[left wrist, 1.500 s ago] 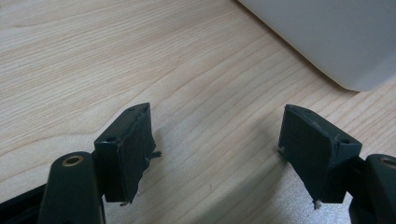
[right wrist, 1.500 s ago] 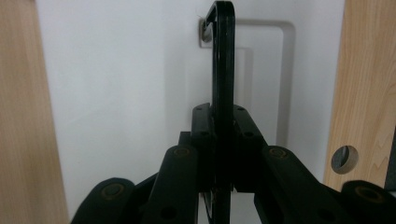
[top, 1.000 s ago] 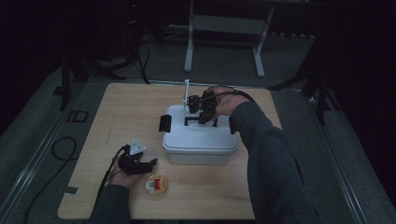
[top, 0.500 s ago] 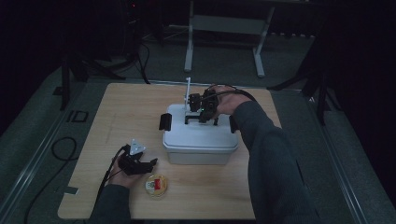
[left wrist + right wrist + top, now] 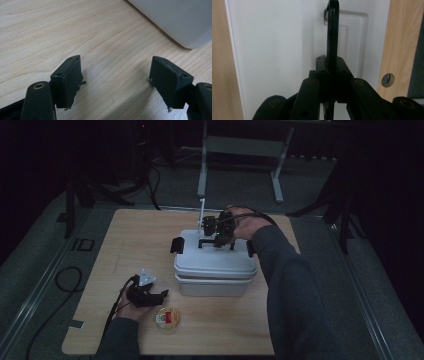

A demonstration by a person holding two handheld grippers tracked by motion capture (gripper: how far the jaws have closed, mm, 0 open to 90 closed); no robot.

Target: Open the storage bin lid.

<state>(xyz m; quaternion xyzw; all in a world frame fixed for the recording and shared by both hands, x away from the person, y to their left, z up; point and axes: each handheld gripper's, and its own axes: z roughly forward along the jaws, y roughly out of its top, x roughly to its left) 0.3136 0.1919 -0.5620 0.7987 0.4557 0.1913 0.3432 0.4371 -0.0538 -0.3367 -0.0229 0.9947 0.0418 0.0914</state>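
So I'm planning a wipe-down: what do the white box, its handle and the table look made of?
White box: probably plastic, smooth matt moulded lid. Handle, clamped in the right claw: glossy black, likely plastic. Table: pale wood or laminate, visible grain.

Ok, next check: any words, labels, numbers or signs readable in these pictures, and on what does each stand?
No text can be read for certain.
"ID" is my best guess at the dark marking on the grey floor left of the light wooden table; it may only be a shape.
Small round yellow container with a red label: print too small and blurred to read.
White plastic lidded box with black handle: no lettering visible.
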